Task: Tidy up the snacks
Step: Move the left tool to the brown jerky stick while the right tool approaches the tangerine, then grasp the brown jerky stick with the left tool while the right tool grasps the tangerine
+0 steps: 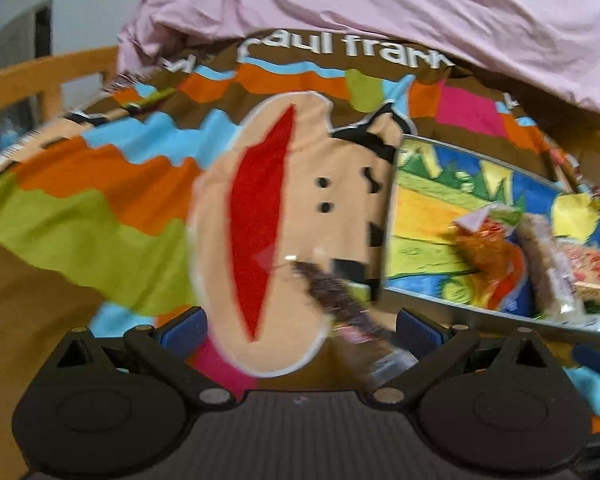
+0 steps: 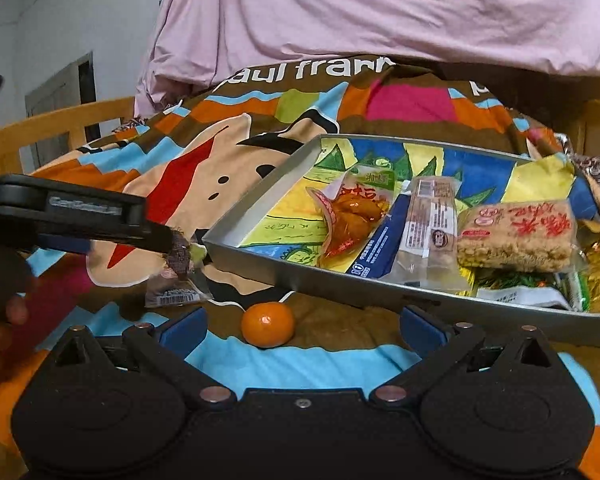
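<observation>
Left to right: the left gripper reaches in from the left, its fingers clenched on a dark snack packet just beside the near-left corner of the tray. A mandarin lies on the patterned cloth, between the spread, empty fingers of the right gripper. Inside the tray rest an orange pouch, a clear-wrapped bar and a rice cracker block.
</observation>
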`<control>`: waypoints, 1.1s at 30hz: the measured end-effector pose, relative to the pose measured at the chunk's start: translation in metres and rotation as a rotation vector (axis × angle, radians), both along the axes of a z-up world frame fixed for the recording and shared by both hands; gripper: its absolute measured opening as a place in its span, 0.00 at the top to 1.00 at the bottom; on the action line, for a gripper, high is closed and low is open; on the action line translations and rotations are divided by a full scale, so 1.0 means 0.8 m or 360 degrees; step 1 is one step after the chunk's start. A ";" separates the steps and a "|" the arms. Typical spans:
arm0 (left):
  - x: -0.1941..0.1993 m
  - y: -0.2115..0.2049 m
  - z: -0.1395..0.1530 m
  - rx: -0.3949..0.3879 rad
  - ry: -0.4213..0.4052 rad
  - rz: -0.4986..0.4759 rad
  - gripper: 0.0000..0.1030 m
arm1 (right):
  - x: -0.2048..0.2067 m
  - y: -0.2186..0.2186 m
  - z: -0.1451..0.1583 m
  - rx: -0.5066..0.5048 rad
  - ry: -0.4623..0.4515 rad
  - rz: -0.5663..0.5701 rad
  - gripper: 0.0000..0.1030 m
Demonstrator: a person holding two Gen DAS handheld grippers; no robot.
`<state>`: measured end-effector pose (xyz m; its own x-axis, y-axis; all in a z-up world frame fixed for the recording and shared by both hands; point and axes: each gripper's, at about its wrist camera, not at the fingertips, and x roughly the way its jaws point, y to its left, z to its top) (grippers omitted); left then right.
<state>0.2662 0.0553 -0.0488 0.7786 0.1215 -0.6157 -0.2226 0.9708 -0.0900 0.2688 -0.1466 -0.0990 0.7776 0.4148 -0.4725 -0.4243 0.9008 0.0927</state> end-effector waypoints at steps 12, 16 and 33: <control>0.064 -0.032 -0.040 0.0095 0.0138 -0.0066 0.00 | 0.007 0.010 -0.014 0.0038 0.0054 0.0066 0.16; 0.070 -0.046 -0.052 0.0220 0.0164 -0.0053 0.00 | 0.012 0.012 -0.015 0.0047 0.0087 0.0074 0.24; 0.040 -0.019 -0.040 0.0125 0.0078 -0.0010 0.42 | 0.012 0.018 -0.016 0.0014 0.0106 0.0095 0.60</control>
